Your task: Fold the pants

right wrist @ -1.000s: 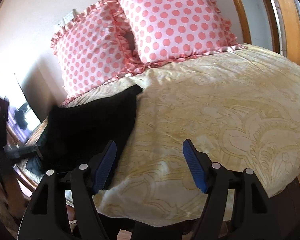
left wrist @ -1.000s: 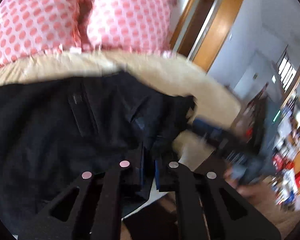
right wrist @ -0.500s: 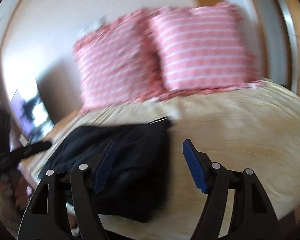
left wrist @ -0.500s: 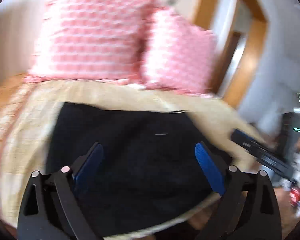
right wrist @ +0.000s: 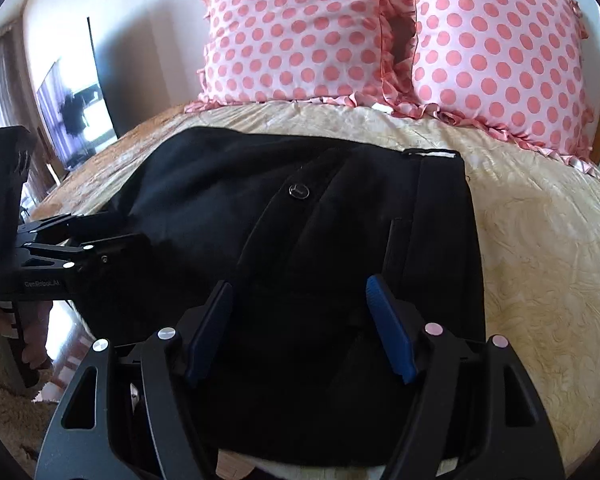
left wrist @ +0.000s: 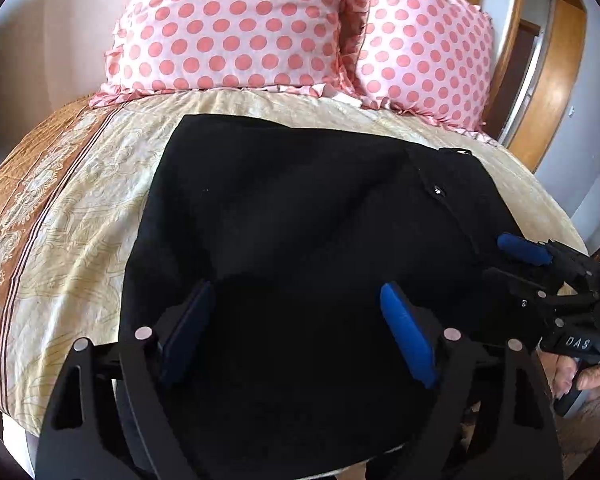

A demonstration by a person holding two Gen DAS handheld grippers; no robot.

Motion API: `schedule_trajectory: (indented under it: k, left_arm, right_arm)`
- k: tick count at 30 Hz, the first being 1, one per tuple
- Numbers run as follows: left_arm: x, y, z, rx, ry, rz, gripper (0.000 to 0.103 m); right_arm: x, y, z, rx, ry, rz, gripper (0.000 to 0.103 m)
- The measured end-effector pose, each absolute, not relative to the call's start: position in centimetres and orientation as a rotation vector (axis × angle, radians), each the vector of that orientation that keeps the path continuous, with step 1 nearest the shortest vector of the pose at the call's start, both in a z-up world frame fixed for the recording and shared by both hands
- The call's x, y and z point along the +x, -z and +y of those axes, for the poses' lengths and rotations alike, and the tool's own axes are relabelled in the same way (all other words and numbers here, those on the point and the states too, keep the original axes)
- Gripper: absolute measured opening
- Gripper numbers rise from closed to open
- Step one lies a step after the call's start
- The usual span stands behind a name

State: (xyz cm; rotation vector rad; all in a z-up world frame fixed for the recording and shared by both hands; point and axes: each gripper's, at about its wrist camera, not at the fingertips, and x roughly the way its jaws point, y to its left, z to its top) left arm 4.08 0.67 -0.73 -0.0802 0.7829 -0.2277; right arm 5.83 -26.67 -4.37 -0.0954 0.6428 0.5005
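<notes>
I've let go: both my left gripper and right gripper now hover wide open and empty over the pants, which lie folded below the pillows.

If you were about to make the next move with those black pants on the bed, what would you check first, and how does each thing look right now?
1. Left claw open and holding nothing: ok.
2. Right claw open and holding nothing: ok.
3. Pants lying in a compact folded stack on the bedspread: ok.
4. Pants apart from the pillows: ok, a strip of bedspread shows between them.
5. Near edge of the pants fully on the bed: cannot tell, the claws hide it.
6. Layers lined up neatly: cannot tell, the dark cloth hides the edges.
</notes>
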Motion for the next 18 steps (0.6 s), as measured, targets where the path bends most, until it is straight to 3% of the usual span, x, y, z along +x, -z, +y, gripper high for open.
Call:
schedule_trajectory:
  k: [7, 18]
  left_arm:
    - [2.7, 1.2, 0.3, -0.045, 0.283, 0.696, 0.097]
    - [2.5, 1.5, -0.1, -0.031, 0.293, 0.659, 0.101]
  right_arm:
    - [9.6, -1.0, -33.2, 0.127, -0.497, 0.61, 0.074]
    - [19.0, 2.5, -33.7, 0.164, -0.446, 0.858, 0.066]
